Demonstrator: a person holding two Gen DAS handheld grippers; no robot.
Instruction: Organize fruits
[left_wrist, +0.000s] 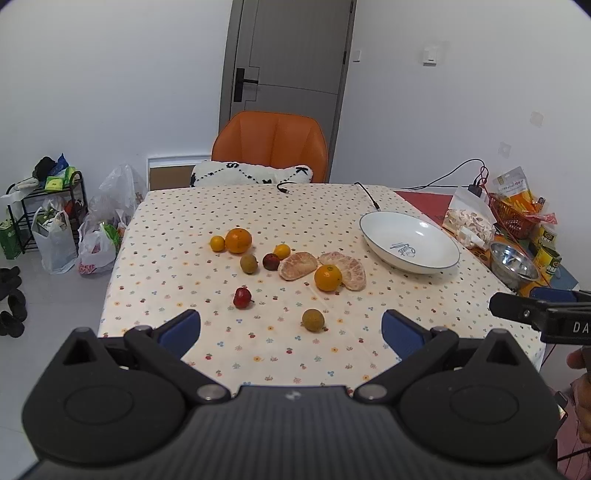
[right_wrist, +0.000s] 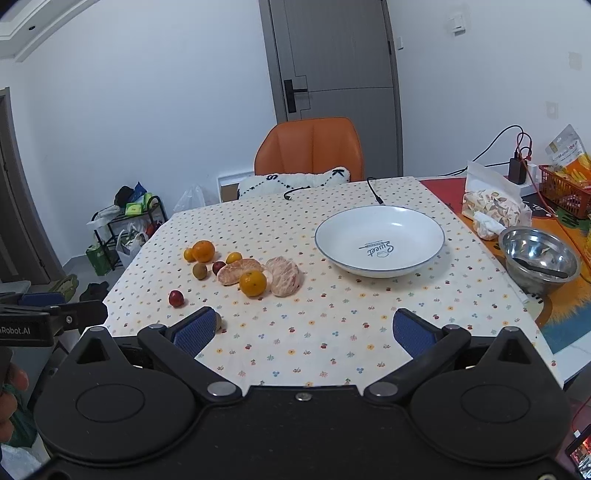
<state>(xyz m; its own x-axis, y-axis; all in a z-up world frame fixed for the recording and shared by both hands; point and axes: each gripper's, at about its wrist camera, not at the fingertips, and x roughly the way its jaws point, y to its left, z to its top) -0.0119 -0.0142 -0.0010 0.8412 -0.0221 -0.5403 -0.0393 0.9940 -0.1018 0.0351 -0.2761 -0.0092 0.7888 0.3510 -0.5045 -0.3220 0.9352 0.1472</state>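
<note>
Lying flat, the peeled pomelo wedge (left_wrist: 297, 265) runs left-right on the table.

- Tablecloth (left_wrist: 258, 206): cream, sprinkled with small flowers and cherries.
- Bowl (right_wrist: 380, 273): white, dark blue rim, dark lettering inside.
- Oranges (left_wrist: 238, 240): bright orange.
- Peeled citrus halves (left_wrist: 297, 265): pale pink-orange.
- Small round fruits (left_wrist: 242, 297): red.
- Chair (left_wrist: 270, 142): orange.
- Finger pads (right_wrist: 194, 334): blue.

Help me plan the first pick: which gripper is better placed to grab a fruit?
Left. The left gripper, open, faces the fruit, with the brown fruit just ahead. The right gripper, open too, faces bare cloth before the plate.
</note>
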